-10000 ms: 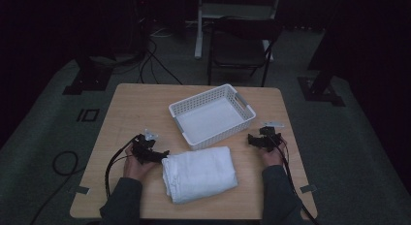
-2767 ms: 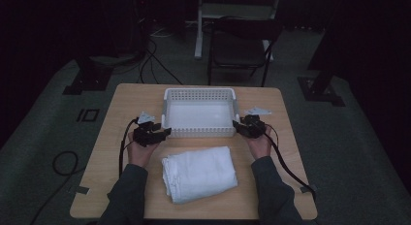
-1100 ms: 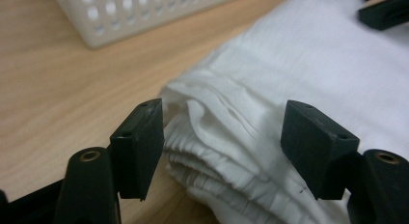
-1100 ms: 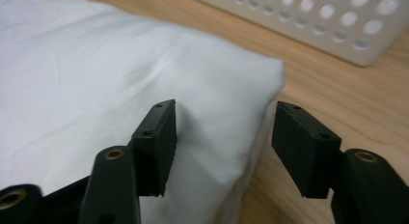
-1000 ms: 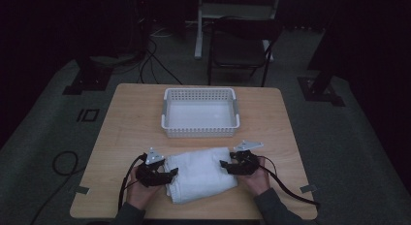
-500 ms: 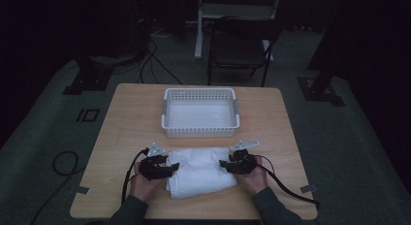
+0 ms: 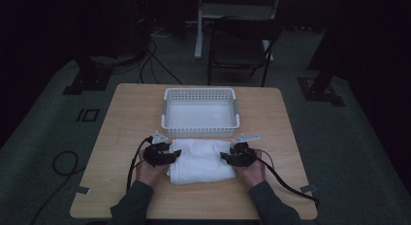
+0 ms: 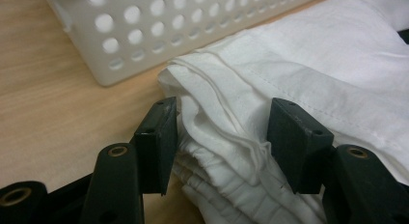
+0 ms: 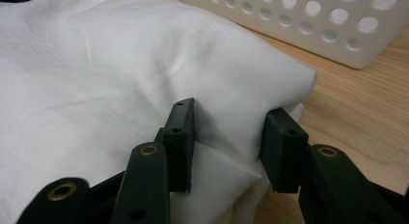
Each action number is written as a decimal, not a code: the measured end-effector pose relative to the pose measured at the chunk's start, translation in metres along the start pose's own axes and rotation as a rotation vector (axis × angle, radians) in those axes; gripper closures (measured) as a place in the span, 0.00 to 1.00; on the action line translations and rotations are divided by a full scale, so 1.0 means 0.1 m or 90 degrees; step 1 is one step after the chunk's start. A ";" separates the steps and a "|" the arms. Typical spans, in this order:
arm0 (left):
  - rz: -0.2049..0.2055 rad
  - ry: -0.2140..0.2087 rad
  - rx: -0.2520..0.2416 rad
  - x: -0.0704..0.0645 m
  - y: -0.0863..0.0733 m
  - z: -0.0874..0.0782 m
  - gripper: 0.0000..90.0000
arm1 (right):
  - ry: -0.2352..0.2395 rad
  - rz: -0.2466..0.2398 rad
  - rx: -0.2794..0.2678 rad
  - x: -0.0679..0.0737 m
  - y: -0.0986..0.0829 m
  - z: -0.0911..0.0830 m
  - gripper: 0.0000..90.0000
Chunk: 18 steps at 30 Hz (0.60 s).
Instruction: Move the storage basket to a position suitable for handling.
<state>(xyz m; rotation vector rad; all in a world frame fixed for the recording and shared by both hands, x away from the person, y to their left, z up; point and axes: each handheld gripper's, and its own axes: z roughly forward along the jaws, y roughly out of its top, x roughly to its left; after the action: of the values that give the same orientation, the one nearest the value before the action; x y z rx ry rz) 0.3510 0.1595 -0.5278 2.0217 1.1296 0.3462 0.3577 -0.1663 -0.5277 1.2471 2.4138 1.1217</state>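
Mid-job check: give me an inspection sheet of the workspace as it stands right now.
Surface: wooden table, level.
Job's things: folded white towel in front of the white perforated basket, which holds nothing.
Clutter: nothing seen.
Grippers: left gripper and right gripper each have towel folds between their jaws at opposite ends; jaws apart, not clamped.
Cables: one trails from each gripper toward the person.
Surroundings: dark room, chair, floor cables.

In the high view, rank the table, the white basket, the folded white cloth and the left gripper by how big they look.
1. Table, plainly the largest.
2. White basket.
3. Folded white cloth, a bit smaller in outline than the basket, though the margin is not large.
4. Left gripper, the smallest.
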 end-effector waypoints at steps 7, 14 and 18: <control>-0.012 0.014 -0.012 0.07 0.06 0.07 0.50 | -0.004 0.012 -0.006 -0.03 0.04 0.04 0.65; -0.016 0.012 -0.016 0.09 0.06 0.08 0.50 | -0.005 0.016 -0.010 -0.05 0.05 0.06 0.65; -0.021 0.010 -0.019 0.10 0.06 0.08 0.50 | -0.006 0.016 -0.012 -0.05 0.05 0.06 0.64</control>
<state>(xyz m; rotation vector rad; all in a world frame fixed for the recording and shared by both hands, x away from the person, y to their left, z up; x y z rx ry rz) 0.3651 0.1616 -0.5300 1.9761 1.1594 0.3617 0.3674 -0.1649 -0.5291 1.2782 2.3822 1.1397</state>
